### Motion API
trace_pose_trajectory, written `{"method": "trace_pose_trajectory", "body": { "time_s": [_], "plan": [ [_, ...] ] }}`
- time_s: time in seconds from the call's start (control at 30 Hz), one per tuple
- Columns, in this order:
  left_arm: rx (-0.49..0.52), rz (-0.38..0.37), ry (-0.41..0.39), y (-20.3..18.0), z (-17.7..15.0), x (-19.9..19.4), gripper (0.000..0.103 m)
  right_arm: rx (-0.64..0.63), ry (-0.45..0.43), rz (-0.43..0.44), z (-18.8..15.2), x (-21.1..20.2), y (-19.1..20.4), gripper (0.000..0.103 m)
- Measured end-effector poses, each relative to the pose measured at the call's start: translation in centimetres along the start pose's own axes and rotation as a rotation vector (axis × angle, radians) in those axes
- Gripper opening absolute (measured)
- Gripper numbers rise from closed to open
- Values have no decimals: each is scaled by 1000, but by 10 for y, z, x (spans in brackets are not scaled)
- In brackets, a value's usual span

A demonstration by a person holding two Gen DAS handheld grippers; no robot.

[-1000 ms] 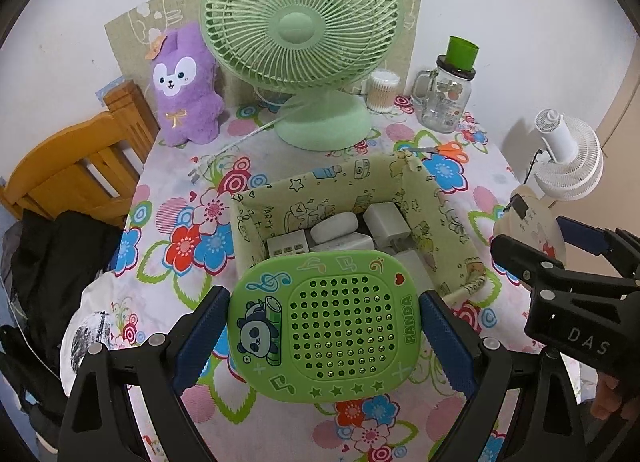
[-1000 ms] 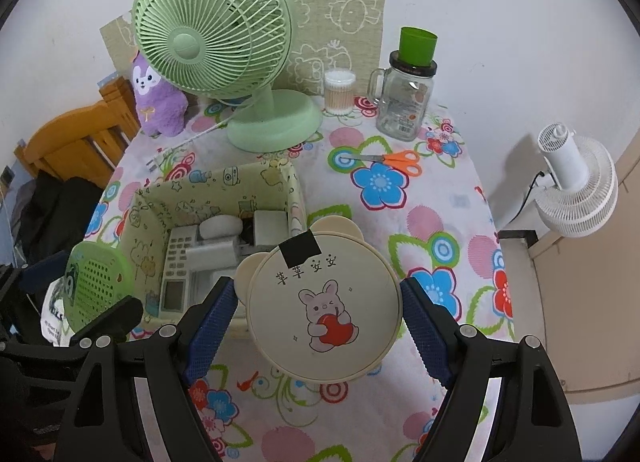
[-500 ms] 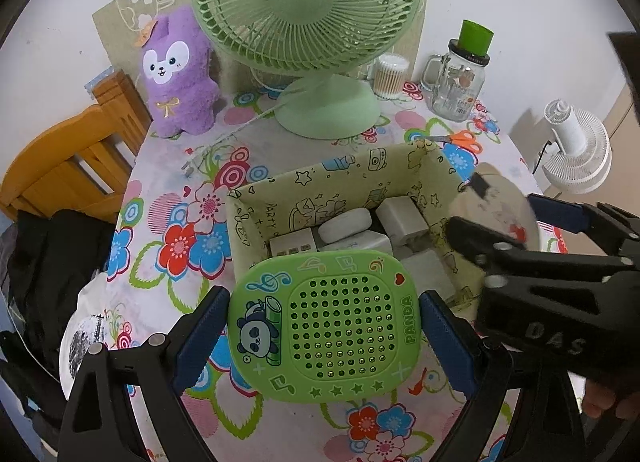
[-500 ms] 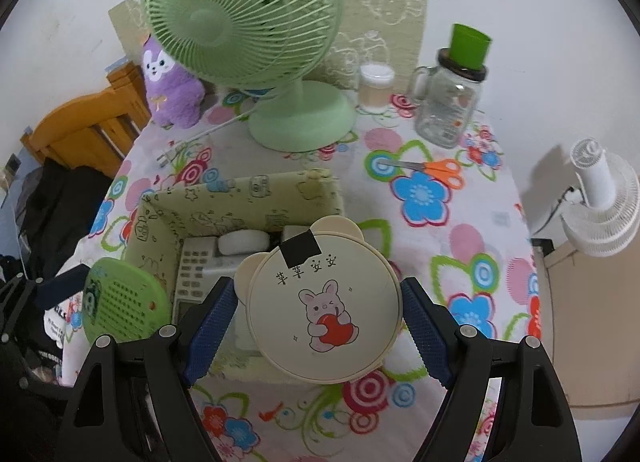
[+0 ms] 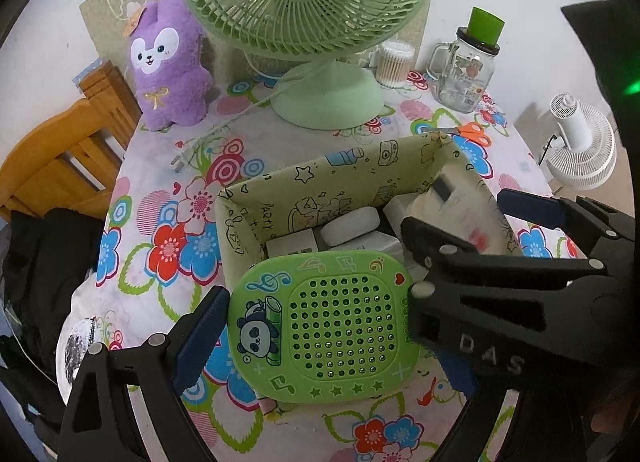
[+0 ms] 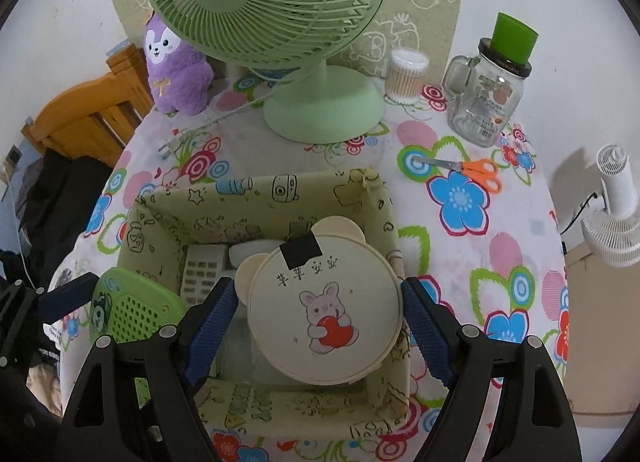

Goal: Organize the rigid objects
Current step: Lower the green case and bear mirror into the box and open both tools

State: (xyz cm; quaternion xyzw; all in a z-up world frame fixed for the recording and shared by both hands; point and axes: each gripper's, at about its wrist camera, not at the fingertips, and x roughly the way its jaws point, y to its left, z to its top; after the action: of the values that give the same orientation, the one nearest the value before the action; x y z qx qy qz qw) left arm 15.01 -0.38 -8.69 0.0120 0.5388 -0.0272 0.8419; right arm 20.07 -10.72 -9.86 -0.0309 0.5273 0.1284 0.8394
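My left gripper [image 5: 324, 326] is shut on a green panda case [image 5: 324, 322] with a perforated face, held over the near wall of the yellow fabric box [image 5: 320, 178]. My right gripper [image 6: 320, 310] is shut on a cream round bunny case [image 6: 324, 306] with small ears, held above the inside of the fabric box [image 6: 260, 198]. The right gripper crosses the left wrist view [image 5: 500, 258], hiding the left gripper's right finger. The box holds a white remote [image 6: 200, 270] and white chargers [image 5: 350, 224]. The green case also shows in the right wrist view [image 6: 132, 310].
A green desk fan [image 6: 280, 22] stands behind the box, with its cord and plug [image 5: 180, 160] on the floral cloth. A purple plush [image 5: 168, 62], cotton swab jar [image 6: 406, 76], glass mug jar [image 6: 488, 98] and orange scissors [image 6: 476, 172] lie around. A wooden chair [image 5: 60, 158] is at left.
Both grippers moved forward toward the box. The right gripper carried the bunny case leftward from beside the box to above its inside, crossing in front of the left gripper.
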Motion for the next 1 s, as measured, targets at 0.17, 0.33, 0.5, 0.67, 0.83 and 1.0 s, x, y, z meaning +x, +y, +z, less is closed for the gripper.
{"method": "trace_pose_trajectory", "body": {
  "time_s": [0.17, 0.33, 0.5, 0.67, 0.83, 1.0],
  "plan": [
    [-5, -2, 5, 2, 2, 4, 95, -13, -3, 6, 1, 2, 3, 95],
    [-1, -12, 8, 0, 6, 7, 95, 11, -13, -9, -2, -6, -5, 95],
    [17, -28, 9, -8, 13, 12, 95, 50, -28, -33, -6, -17, -22, 95],
    [44, -29, 14, -15, 20, 23, 95, 108, -31, -54, -12, -21, -38, 95],
    [61, -30, 31, -17, 25, 37, 95, 157, -28, -76, -18, -22, -50, 95],
    [79, -25, 41, -19, 27, 50, 95, 192, -11, -92, -23, -21, -57, 95]
  ]
}}
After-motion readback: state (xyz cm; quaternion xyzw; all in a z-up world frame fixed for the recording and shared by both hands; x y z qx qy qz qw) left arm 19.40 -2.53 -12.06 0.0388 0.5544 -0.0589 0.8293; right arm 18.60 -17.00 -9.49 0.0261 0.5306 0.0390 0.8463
